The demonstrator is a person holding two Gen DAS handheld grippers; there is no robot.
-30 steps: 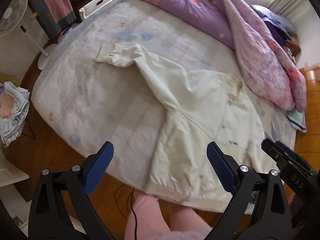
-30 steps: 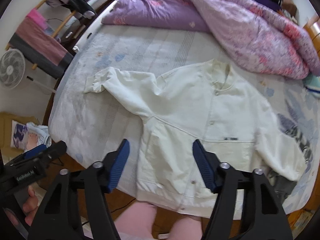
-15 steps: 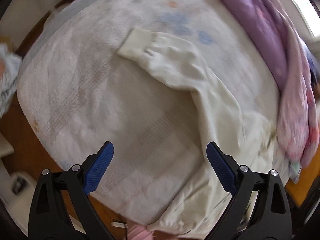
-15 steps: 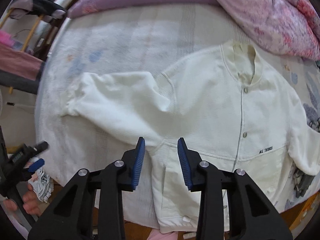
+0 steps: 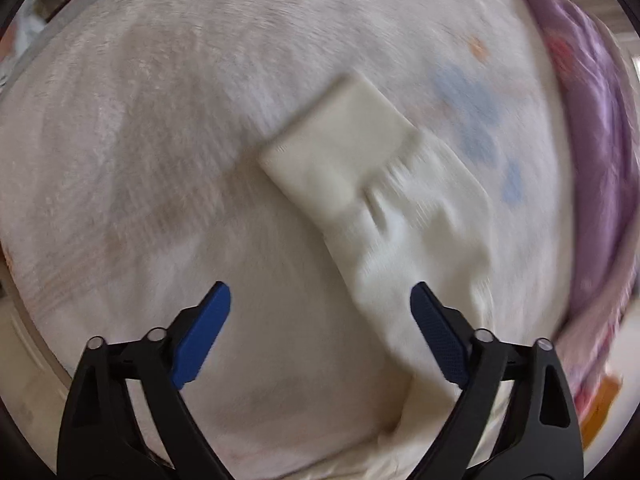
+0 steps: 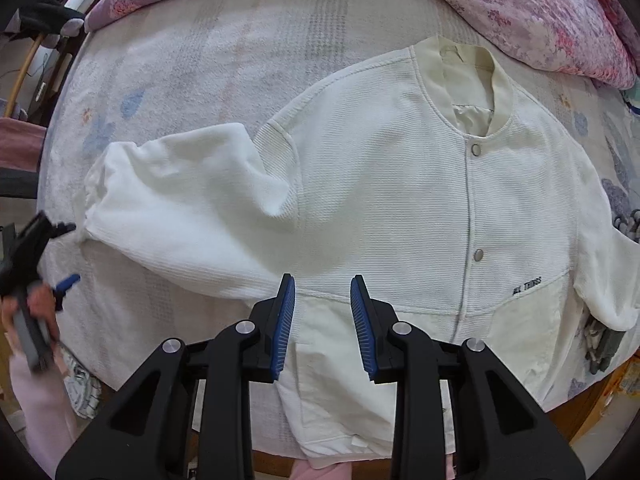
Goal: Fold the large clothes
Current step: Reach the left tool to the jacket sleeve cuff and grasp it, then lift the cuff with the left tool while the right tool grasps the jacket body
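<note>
Risk: snagging one layer only. Left fingers (image 5: 320,316) wide, just closing, ahead the cream ribbed-knit jacket's cuff (image 5: 336,152); right fingers (image 6: 322,312) narrowing, empty, above underarm seam.

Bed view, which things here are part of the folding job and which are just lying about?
Job:
jacket
sleeve cuff
left tool
right tool

Lying about:
purple quilt
bed sheet
clothes on floor

Both wrist cameras look steeply down at the bed (image 6: 240,40), sharing the jacket's sleeve (image 5: 360,168).
</note>
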